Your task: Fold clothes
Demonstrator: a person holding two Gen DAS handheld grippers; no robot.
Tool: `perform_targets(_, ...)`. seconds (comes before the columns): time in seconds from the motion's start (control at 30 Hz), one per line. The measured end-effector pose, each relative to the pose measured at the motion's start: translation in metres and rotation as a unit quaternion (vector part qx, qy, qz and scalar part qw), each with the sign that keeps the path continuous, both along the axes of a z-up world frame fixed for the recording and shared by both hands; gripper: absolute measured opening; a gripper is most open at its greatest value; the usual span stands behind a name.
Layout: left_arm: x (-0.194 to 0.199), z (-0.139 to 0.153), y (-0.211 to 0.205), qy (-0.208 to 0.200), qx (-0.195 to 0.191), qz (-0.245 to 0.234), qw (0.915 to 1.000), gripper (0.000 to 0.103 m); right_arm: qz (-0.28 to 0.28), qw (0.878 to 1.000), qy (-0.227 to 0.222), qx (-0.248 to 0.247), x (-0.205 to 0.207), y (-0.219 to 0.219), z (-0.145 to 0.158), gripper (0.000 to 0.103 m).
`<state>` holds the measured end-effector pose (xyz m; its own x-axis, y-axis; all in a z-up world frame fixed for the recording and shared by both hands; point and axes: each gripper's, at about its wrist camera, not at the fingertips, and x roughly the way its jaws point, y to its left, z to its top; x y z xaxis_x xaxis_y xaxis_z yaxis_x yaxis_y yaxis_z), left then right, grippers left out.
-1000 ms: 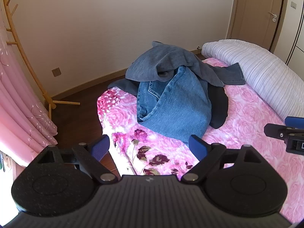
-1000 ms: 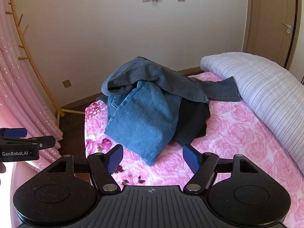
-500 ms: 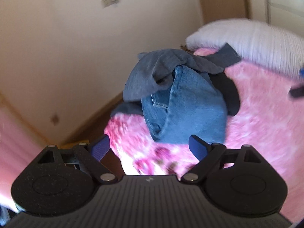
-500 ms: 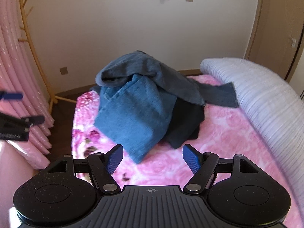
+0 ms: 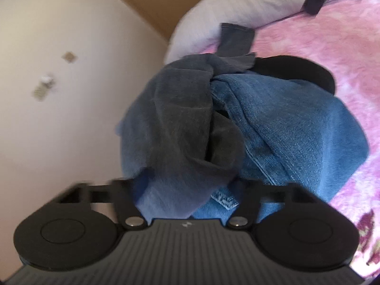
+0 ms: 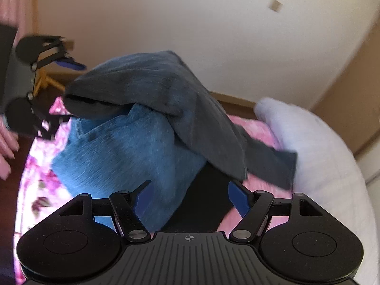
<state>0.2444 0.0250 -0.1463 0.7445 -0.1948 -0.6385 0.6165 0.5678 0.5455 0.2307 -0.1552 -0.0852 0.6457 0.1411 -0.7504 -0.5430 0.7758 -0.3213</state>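
Observation:
A pile of clothes lies on the pink floral bed cover (image 5: 332, 35). Grey-blue jeans (image 5: 171, 118) are draped over bright blue jeans (image 5: 296, 130) and a black garment (image 5: 296, 71). My left gripper (image 5: 187, 185) is pushed into the pile's edge. Its jaws are closing, still wide, with a fold of the grey-blue jeans between them that hides the pads. In the right wrist view the left gripper (image 6: 59, 95) straddles the open end of the grey-blue jeans (image 6: 154, 83). My right gripper (image 6: 191, 198) hovers open over the blue jeans (image 6: 123, 154) and black garment (image 6: 206, 201), gripping nothing.
A white ribbed pillow (image 6: 320, 154) runs along the bed's right side. A wooden coat stand (image 6: 47, 80) and a pink curtain (image 6: 14, 0) stand at the left beside dark floor. A person's hand (image 6: 7, 147) is at the left edge. A cream wall and a door lie behind.
Both grippers have swung down and in toward the pile and rolled. The left one now has the grey-blue jeans' fold between its fingers. The right one is still open.

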Motion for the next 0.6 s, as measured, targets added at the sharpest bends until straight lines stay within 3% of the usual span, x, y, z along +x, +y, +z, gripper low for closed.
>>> perform_targets(0.03, 0.007, 0.010, 0.008, 0.015, -0.027, 0.002, 0.9995, 0.026, 0.018, 1.000, -0.005, -0.009, 0.008, 0.006, -0.004, 0.074)
perform_targets(0.13, 0.018, 0.046, 0.031, 0.012, -0.092, 0.014, 0.9956, 0.015, 0.069, 0.997, -0.026, -0.032, 0.027, 0.023, -0.013, 0.080)
perform_targets(0.23, 0.026, 0.074, 0.041, 0.005, -0.125, 0.002, 0.9921, 0.011, 0.114, 0.990, -0.058, -0.053, 0.047, 0.046, -0.022, 0.083)
perform_targets(0.47, 0.031, 0.114, 0.031, -0.046, -0.141, -0.052, 0.9876, 0.009, 0.158, 0.976, -0.128, -0.077, 0.096, 0.091, -0.030, 0.085)
perform_targets(0.5, 0.032, 0.119, 0.029, -0.051, -0.142, -0.054, 0.9871, 0.009, 0.151, 0.977, -0.127, -0.076, 0.103, 0.096, -0.030, 0.072)
perform_targets(0.53, 0.035, 0.123, 0.027, -0.056, -0.144, -0.053, 0.9867, 0.008, 0.144, 0.979, -0.123, -0.070, 0.109, 0.096, -0.026, 0.052)
perform_targets(0.57, 0.038, 0.128, 0.024, -0.062, -0.148, -0.051, 0.9857, 0.008, 0.136, 0.982, -0.119, -0.063, 0.113, 0.096, -0.022, 0.012)
perform_targets(0.6, 0.040, 0.135, 0.021, -0.071, -0.157, -0.050, 0.9838, 0.008, 0.125, 0.983, -0.124, -0.054, 0.113, 0.090, -0.013, 0.007)
